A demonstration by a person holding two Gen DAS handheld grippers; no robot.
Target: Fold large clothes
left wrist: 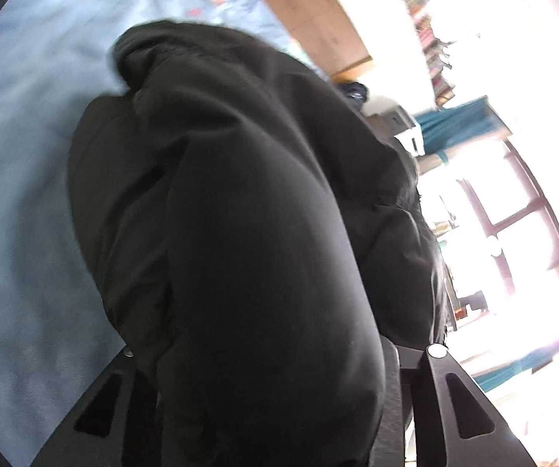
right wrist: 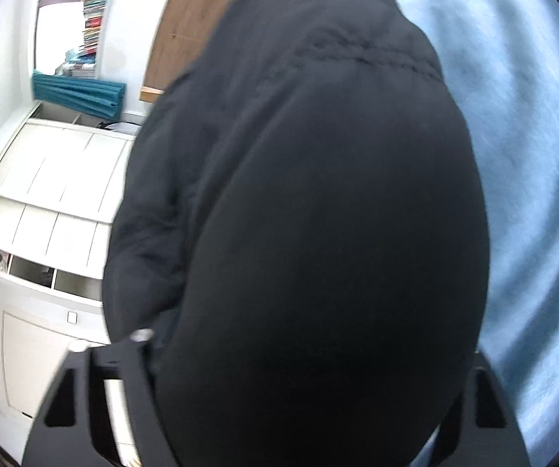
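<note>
A bulky black garment (left wrist: 240, 175) fills most of the left wrist view, bunched and lifted off a light blue sheet (left wrist: 18, 175). My left gripper (left wrist: 283, 350) is shut on a thick fold of it; the cloth bulges out between the two black fingers (left wrist: 440, 354) and hides the pads. In the right wrist view the same black garment (right wrist: 318, 155), with a stitched seam across its top, hangs over the blue sheet (right wrist: 532, 155). My right gripper (right wrist: 310, 350) is likewise shut on a fat bunch of the fabric, and only the outer sides of its fingers (right wrist: 139, 338) show.
A wooden panel (left wrist: 310, 11) stands beyond the sheet. Stacked books (left wrist: 423, 19), teal cloth (left wrist: 462, 120) and a bright window (left wrist: 512, 214) lie to the right. The right wrist view shows white cabinets with shelves (right wrist: 46, 194), teal cloth (right wrist: 81, 93) and the book stack (right wrist: 96, 11).
</note>
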